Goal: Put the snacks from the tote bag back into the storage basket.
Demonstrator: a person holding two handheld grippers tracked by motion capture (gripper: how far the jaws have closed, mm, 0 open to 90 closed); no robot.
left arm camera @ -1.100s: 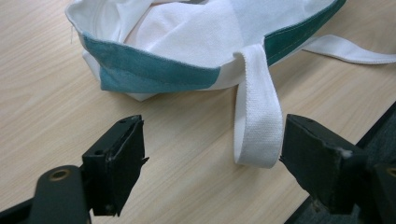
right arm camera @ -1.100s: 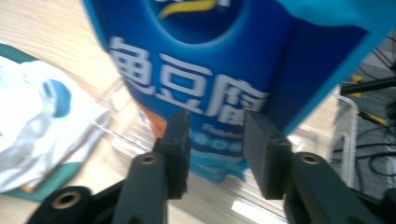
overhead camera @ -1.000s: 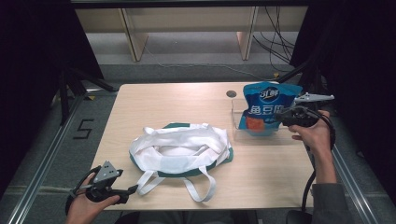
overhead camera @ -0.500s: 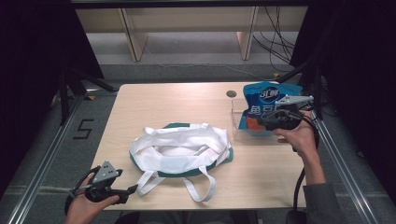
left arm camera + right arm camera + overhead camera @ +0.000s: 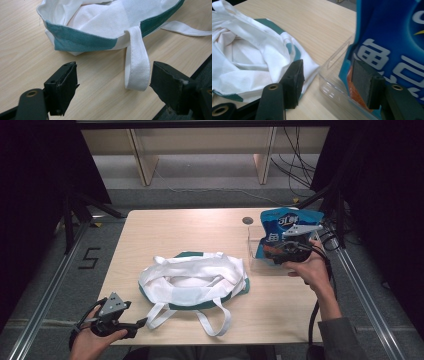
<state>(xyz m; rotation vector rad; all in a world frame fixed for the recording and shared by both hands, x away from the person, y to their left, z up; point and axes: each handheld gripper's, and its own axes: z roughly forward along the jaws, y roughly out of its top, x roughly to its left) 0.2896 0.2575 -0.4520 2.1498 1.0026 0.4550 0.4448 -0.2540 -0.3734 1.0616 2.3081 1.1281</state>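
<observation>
a lab or recording studio: a bare wooden table [image 5: 200,227] stands between black curtains [image 5: 45,170], with aluminium rails [image 5: 45,302] along the floor, loose cables [image 5: 295,165] behind, and a taped number [image 5: 90,258].

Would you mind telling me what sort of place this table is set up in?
Probably a lab or recording space: the wooden table stands inside floor rails, cables trail behind it, and dark curtains close off both sides.

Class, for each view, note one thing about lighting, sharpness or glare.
High view: table evenly lit, surroundings dark. Left gripper view: tote bag sharp, nearest jaws slightly soft. Right gripper view: clear box shows faint glare, blue snack bag blurred.
</observation>
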